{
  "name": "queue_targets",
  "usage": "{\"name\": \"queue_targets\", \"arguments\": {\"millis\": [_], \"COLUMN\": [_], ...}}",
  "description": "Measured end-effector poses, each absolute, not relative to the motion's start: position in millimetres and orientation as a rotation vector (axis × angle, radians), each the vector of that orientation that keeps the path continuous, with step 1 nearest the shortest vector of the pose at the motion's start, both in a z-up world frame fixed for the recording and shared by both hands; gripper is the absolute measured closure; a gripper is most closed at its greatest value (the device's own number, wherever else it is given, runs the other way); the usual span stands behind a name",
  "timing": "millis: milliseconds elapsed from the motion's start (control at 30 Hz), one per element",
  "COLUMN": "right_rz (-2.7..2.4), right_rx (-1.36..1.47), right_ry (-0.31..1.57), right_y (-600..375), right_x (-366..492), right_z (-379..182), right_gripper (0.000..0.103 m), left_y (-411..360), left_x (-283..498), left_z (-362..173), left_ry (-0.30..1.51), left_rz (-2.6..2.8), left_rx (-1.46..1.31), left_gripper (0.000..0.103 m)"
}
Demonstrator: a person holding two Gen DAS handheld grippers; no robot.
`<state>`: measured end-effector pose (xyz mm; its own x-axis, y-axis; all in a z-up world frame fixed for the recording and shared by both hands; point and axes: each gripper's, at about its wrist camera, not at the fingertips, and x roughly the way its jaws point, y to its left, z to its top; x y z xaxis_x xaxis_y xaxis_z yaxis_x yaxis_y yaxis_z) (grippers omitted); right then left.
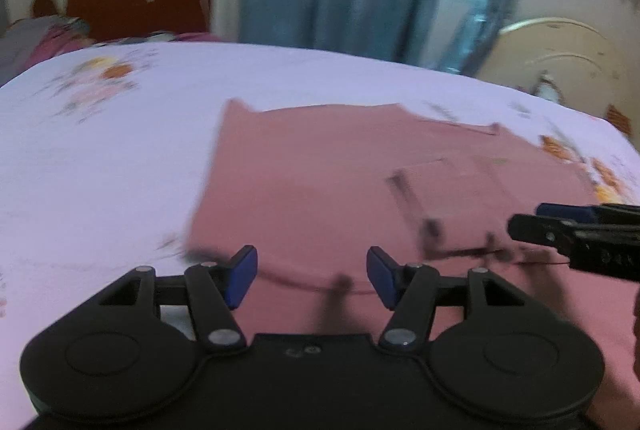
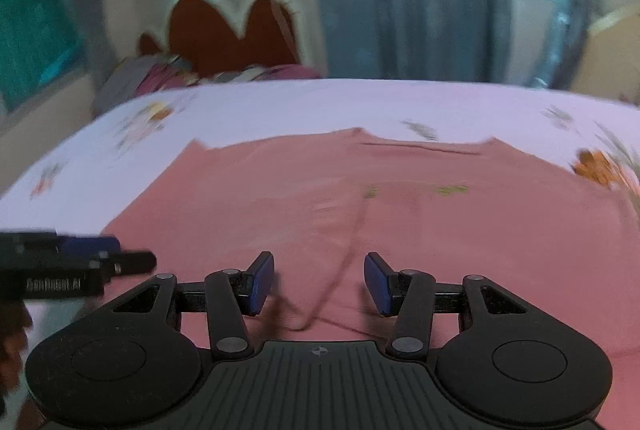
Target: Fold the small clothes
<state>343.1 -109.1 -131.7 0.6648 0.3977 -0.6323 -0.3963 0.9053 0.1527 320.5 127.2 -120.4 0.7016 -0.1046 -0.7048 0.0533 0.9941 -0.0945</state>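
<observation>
Each claw is matte black plastic: two round, disc-shaped housings with a recessed circle in each, joined by a central plate, and slim linkage arms pinned with silver rivets. The left claw (image 1: 312, 276) has a smooth plate bearing small faint marks, while the right claw (image 2: 319, 280) has a ribbed plate with a small crosshair mark. Their fingers (image 1: 241, 276) end in flat blue pads (image 2: 378, 282). Seen side-on, the left claw carries blurred white lettering on its body.
</observation>
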Motion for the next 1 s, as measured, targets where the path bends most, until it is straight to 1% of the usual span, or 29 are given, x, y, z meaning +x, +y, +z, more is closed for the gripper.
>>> {"name": "queue_targets", "arguments": {"millis": [167, 333, 433, 467, 500, 533, 633, 733, 767, 800, 867, 1000], "right_rz": [0.457, 0.429, 0.433, 0.429, 0.427, 0.419, 0.377, 0.307, 0.283, 0.263, 0.234, 0.148], "right_rx": [-0.248, -0.335, -0.338, -0.334, -0.323, -0.305, -0.188, -0.012, 0.033, 0.074, 0.120, 0.159], "right_ry": [0.700, 0.681, 0.674, 0.666, 0.661, 0.661, 0.644, 0.638, 0.636, 0.639, 0.649, 0.690], "right_y": [-68.6, -54.9, -53.9, -54.1, -56.2, -58.6, -78.2, -114.9, -127.3, -140.2, -160.2, -194.2], "right_x": [338.2, 349.1, 351.6, 352.3, 353.6, 356.0, 363.8, 373.2, 377.1, 381.4, 385.3, 383.6], "right_z": [-151.2, -166.7, -168.4, -166.8, -165.1, -161.9, -148.4, -133.4, -128.6, -124.2, -121.7, -133.8], "right_gripper": [0.053, 0.053, 0.054, 0.059, 0.087, 0.090, 0.090, 0.092, 0.098, 0.098, 0.098, 0.098], "left_y": [140.9, 147.4, 148.0, 148.8, 149.5, 149.9, 152.9, 154.8, 155.2, 154.7, 155.9, 158.2], "left_x": [313.4, 313.9, 320.7, 322.3, 325.7, 327.5, 334.8, 339.5, 340.3, 339.8, 340.3, 341.8], "left_z": [-132.3, -144.1, -145.0, -145.0, -145.6, -146.2, -147.7, -148.3, -148.8, -148.9, -149.5, -148.4], "left_ry": [0.819, 0.828, 0.808, 0.802, 0.795, 0.788, 0.777, 0.770, 0.767, 0.763, 0.754, 0.747], "left_rz": [-0.029, -0.001, 0.011, 0.015, 0.022, 0.028, 0.051, 0.065, 0.065, 0.067, 0.069, 0.068], "left_rx": [-0.050, -0.027, -0.017, -0.019, -0.018, -0.016, -0.024, -0.021, -0.019, -0.019, -0.022, -0.045], "left_gripper": [0.044, 0.044, 0.044, 0.043, 0.043, 0.044, 0.044, 0.044, 0.046, 0.047, 0.059, 0.076]}}
